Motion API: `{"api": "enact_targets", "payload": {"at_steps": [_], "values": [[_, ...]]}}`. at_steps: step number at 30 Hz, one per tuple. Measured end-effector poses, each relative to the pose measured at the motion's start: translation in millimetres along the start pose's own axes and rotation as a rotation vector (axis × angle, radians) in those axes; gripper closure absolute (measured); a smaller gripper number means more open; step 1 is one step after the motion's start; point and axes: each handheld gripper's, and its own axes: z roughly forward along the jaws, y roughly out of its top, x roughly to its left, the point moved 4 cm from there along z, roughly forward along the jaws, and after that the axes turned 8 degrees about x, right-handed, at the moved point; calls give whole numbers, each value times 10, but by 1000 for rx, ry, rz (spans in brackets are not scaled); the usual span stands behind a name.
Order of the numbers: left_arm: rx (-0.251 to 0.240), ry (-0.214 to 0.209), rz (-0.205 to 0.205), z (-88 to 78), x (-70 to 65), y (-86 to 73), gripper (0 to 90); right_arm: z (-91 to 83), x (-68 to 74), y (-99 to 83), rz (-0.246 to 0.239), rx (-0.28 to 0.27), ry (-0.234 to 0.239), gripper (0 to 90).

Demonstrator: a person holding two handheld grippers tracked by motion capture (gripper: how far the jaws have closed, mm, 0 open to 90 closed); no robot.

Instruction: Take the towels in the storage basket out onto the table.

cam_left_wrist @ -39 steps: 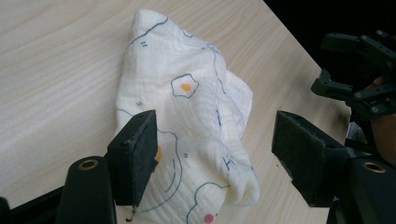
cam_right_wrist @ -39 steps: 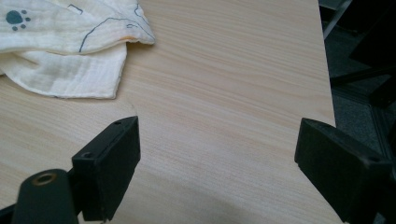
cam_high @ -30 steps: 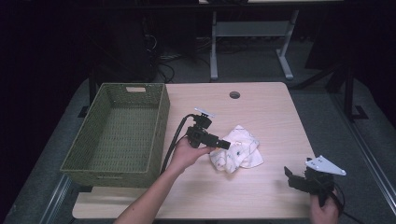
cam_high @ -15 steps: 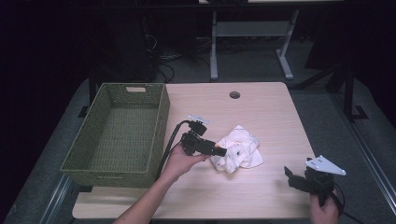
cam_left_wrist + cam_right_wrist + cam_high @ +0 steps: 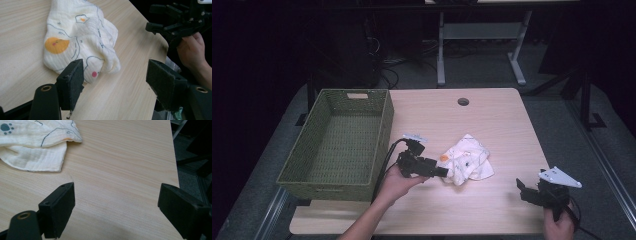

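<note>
A crumpled white cloth [image 5: 468, 161] with small printed figures lies in a heap near the middle of the wooden table [image 5: 447, 120]. My left gripper [image 5: 443, 173] is low at the cloth's left edge, jaws open, pointing at it. In the left gripper view the cloth [image 5: 80, 42] lies just beyond the open pads [image 5: 72, 82], with nothing between them. My right gripper [image 5: 523, 191] stands open near the table's front right corner, apart from the cloth. In the right gripper view the cloth [image 5: 35, 147] lies at the top left and bare wood lies between the jaws.
A green woven basket [image 5: 337, 177] with nothing in it stands along the table's left side, close behind my left hand. A round cable hole [image 5: 463, 102] sits near the far edge. A white desk frame [image 5: 482, 35] stands on the floor beyond.
My left gripper has slid toward the near edge along the cloth's left side, jaws still open. The right gripper and the cloth have stayed in place.
</note>
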Motion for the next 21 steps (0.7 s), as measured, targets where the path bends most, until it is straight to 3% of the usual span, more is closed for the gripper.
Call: {"api": "enact_targets", "payload": {"at_steps": [7,9,21], "values": [[-1,-18,6,0,-33,-121,295,2,7,-1,0,1,-1,139],[-7,-45,-2,-7,-58,-168,295,6,10,-1,1,3,0,139],[1,-48,6,13,-82,-381,293,8,22,-5,-1,6,-2,139]]}}
